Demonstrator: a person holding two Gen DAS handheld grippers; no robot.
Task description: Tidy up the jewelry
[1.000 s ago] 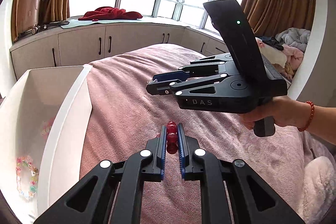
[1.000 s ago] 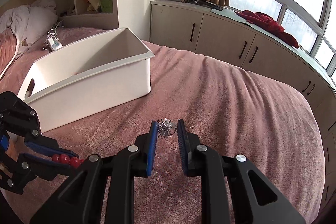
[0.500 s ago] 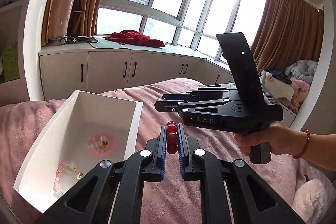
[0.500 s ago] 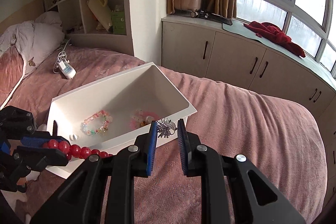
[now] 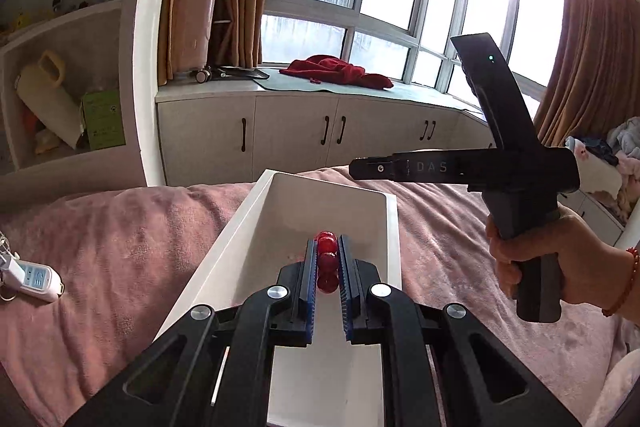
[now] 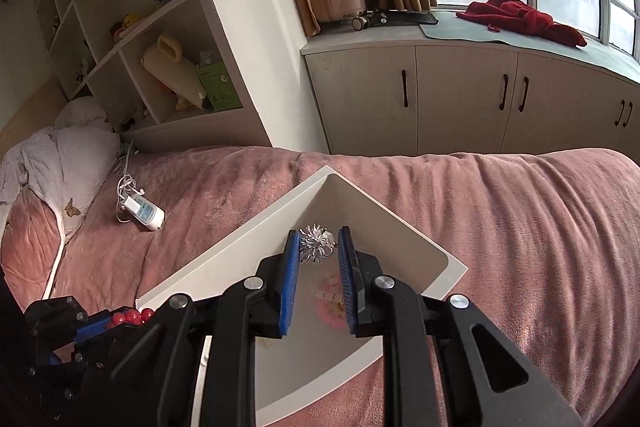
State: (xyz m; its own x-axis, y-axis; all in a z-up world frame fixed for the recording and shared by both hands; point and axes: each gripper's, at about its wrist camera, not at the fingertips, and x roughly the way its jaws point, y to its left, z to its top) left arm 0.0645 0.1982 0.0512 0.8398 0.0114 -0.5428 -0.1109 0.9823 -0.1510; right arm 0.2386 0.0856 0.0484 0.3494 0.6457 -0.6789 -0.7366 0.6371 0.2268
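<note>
My left gripper is shut on a red bead bracelet and holds it over the open white box on the pink bed. My right gripper is shut on a spiky silver ornament and holds it above the same white box. A pink piece of jewelry lies on the box floor between my right fingers. The right gripper shows side-on in the left wrist view, above the box's far end. The left gripper with the red beads shows at lower left in the right wrist view.
A white power strip with a cable lies on the pink blanket left of the box; it also shows in the left wrist view. Shelves, cabinets and a window sill with a red cloth stand beyond the bed.
Both grippers have swung left and come over the white box, each still holding its piece. The box now lies directly under both sets of fingers.
</note>
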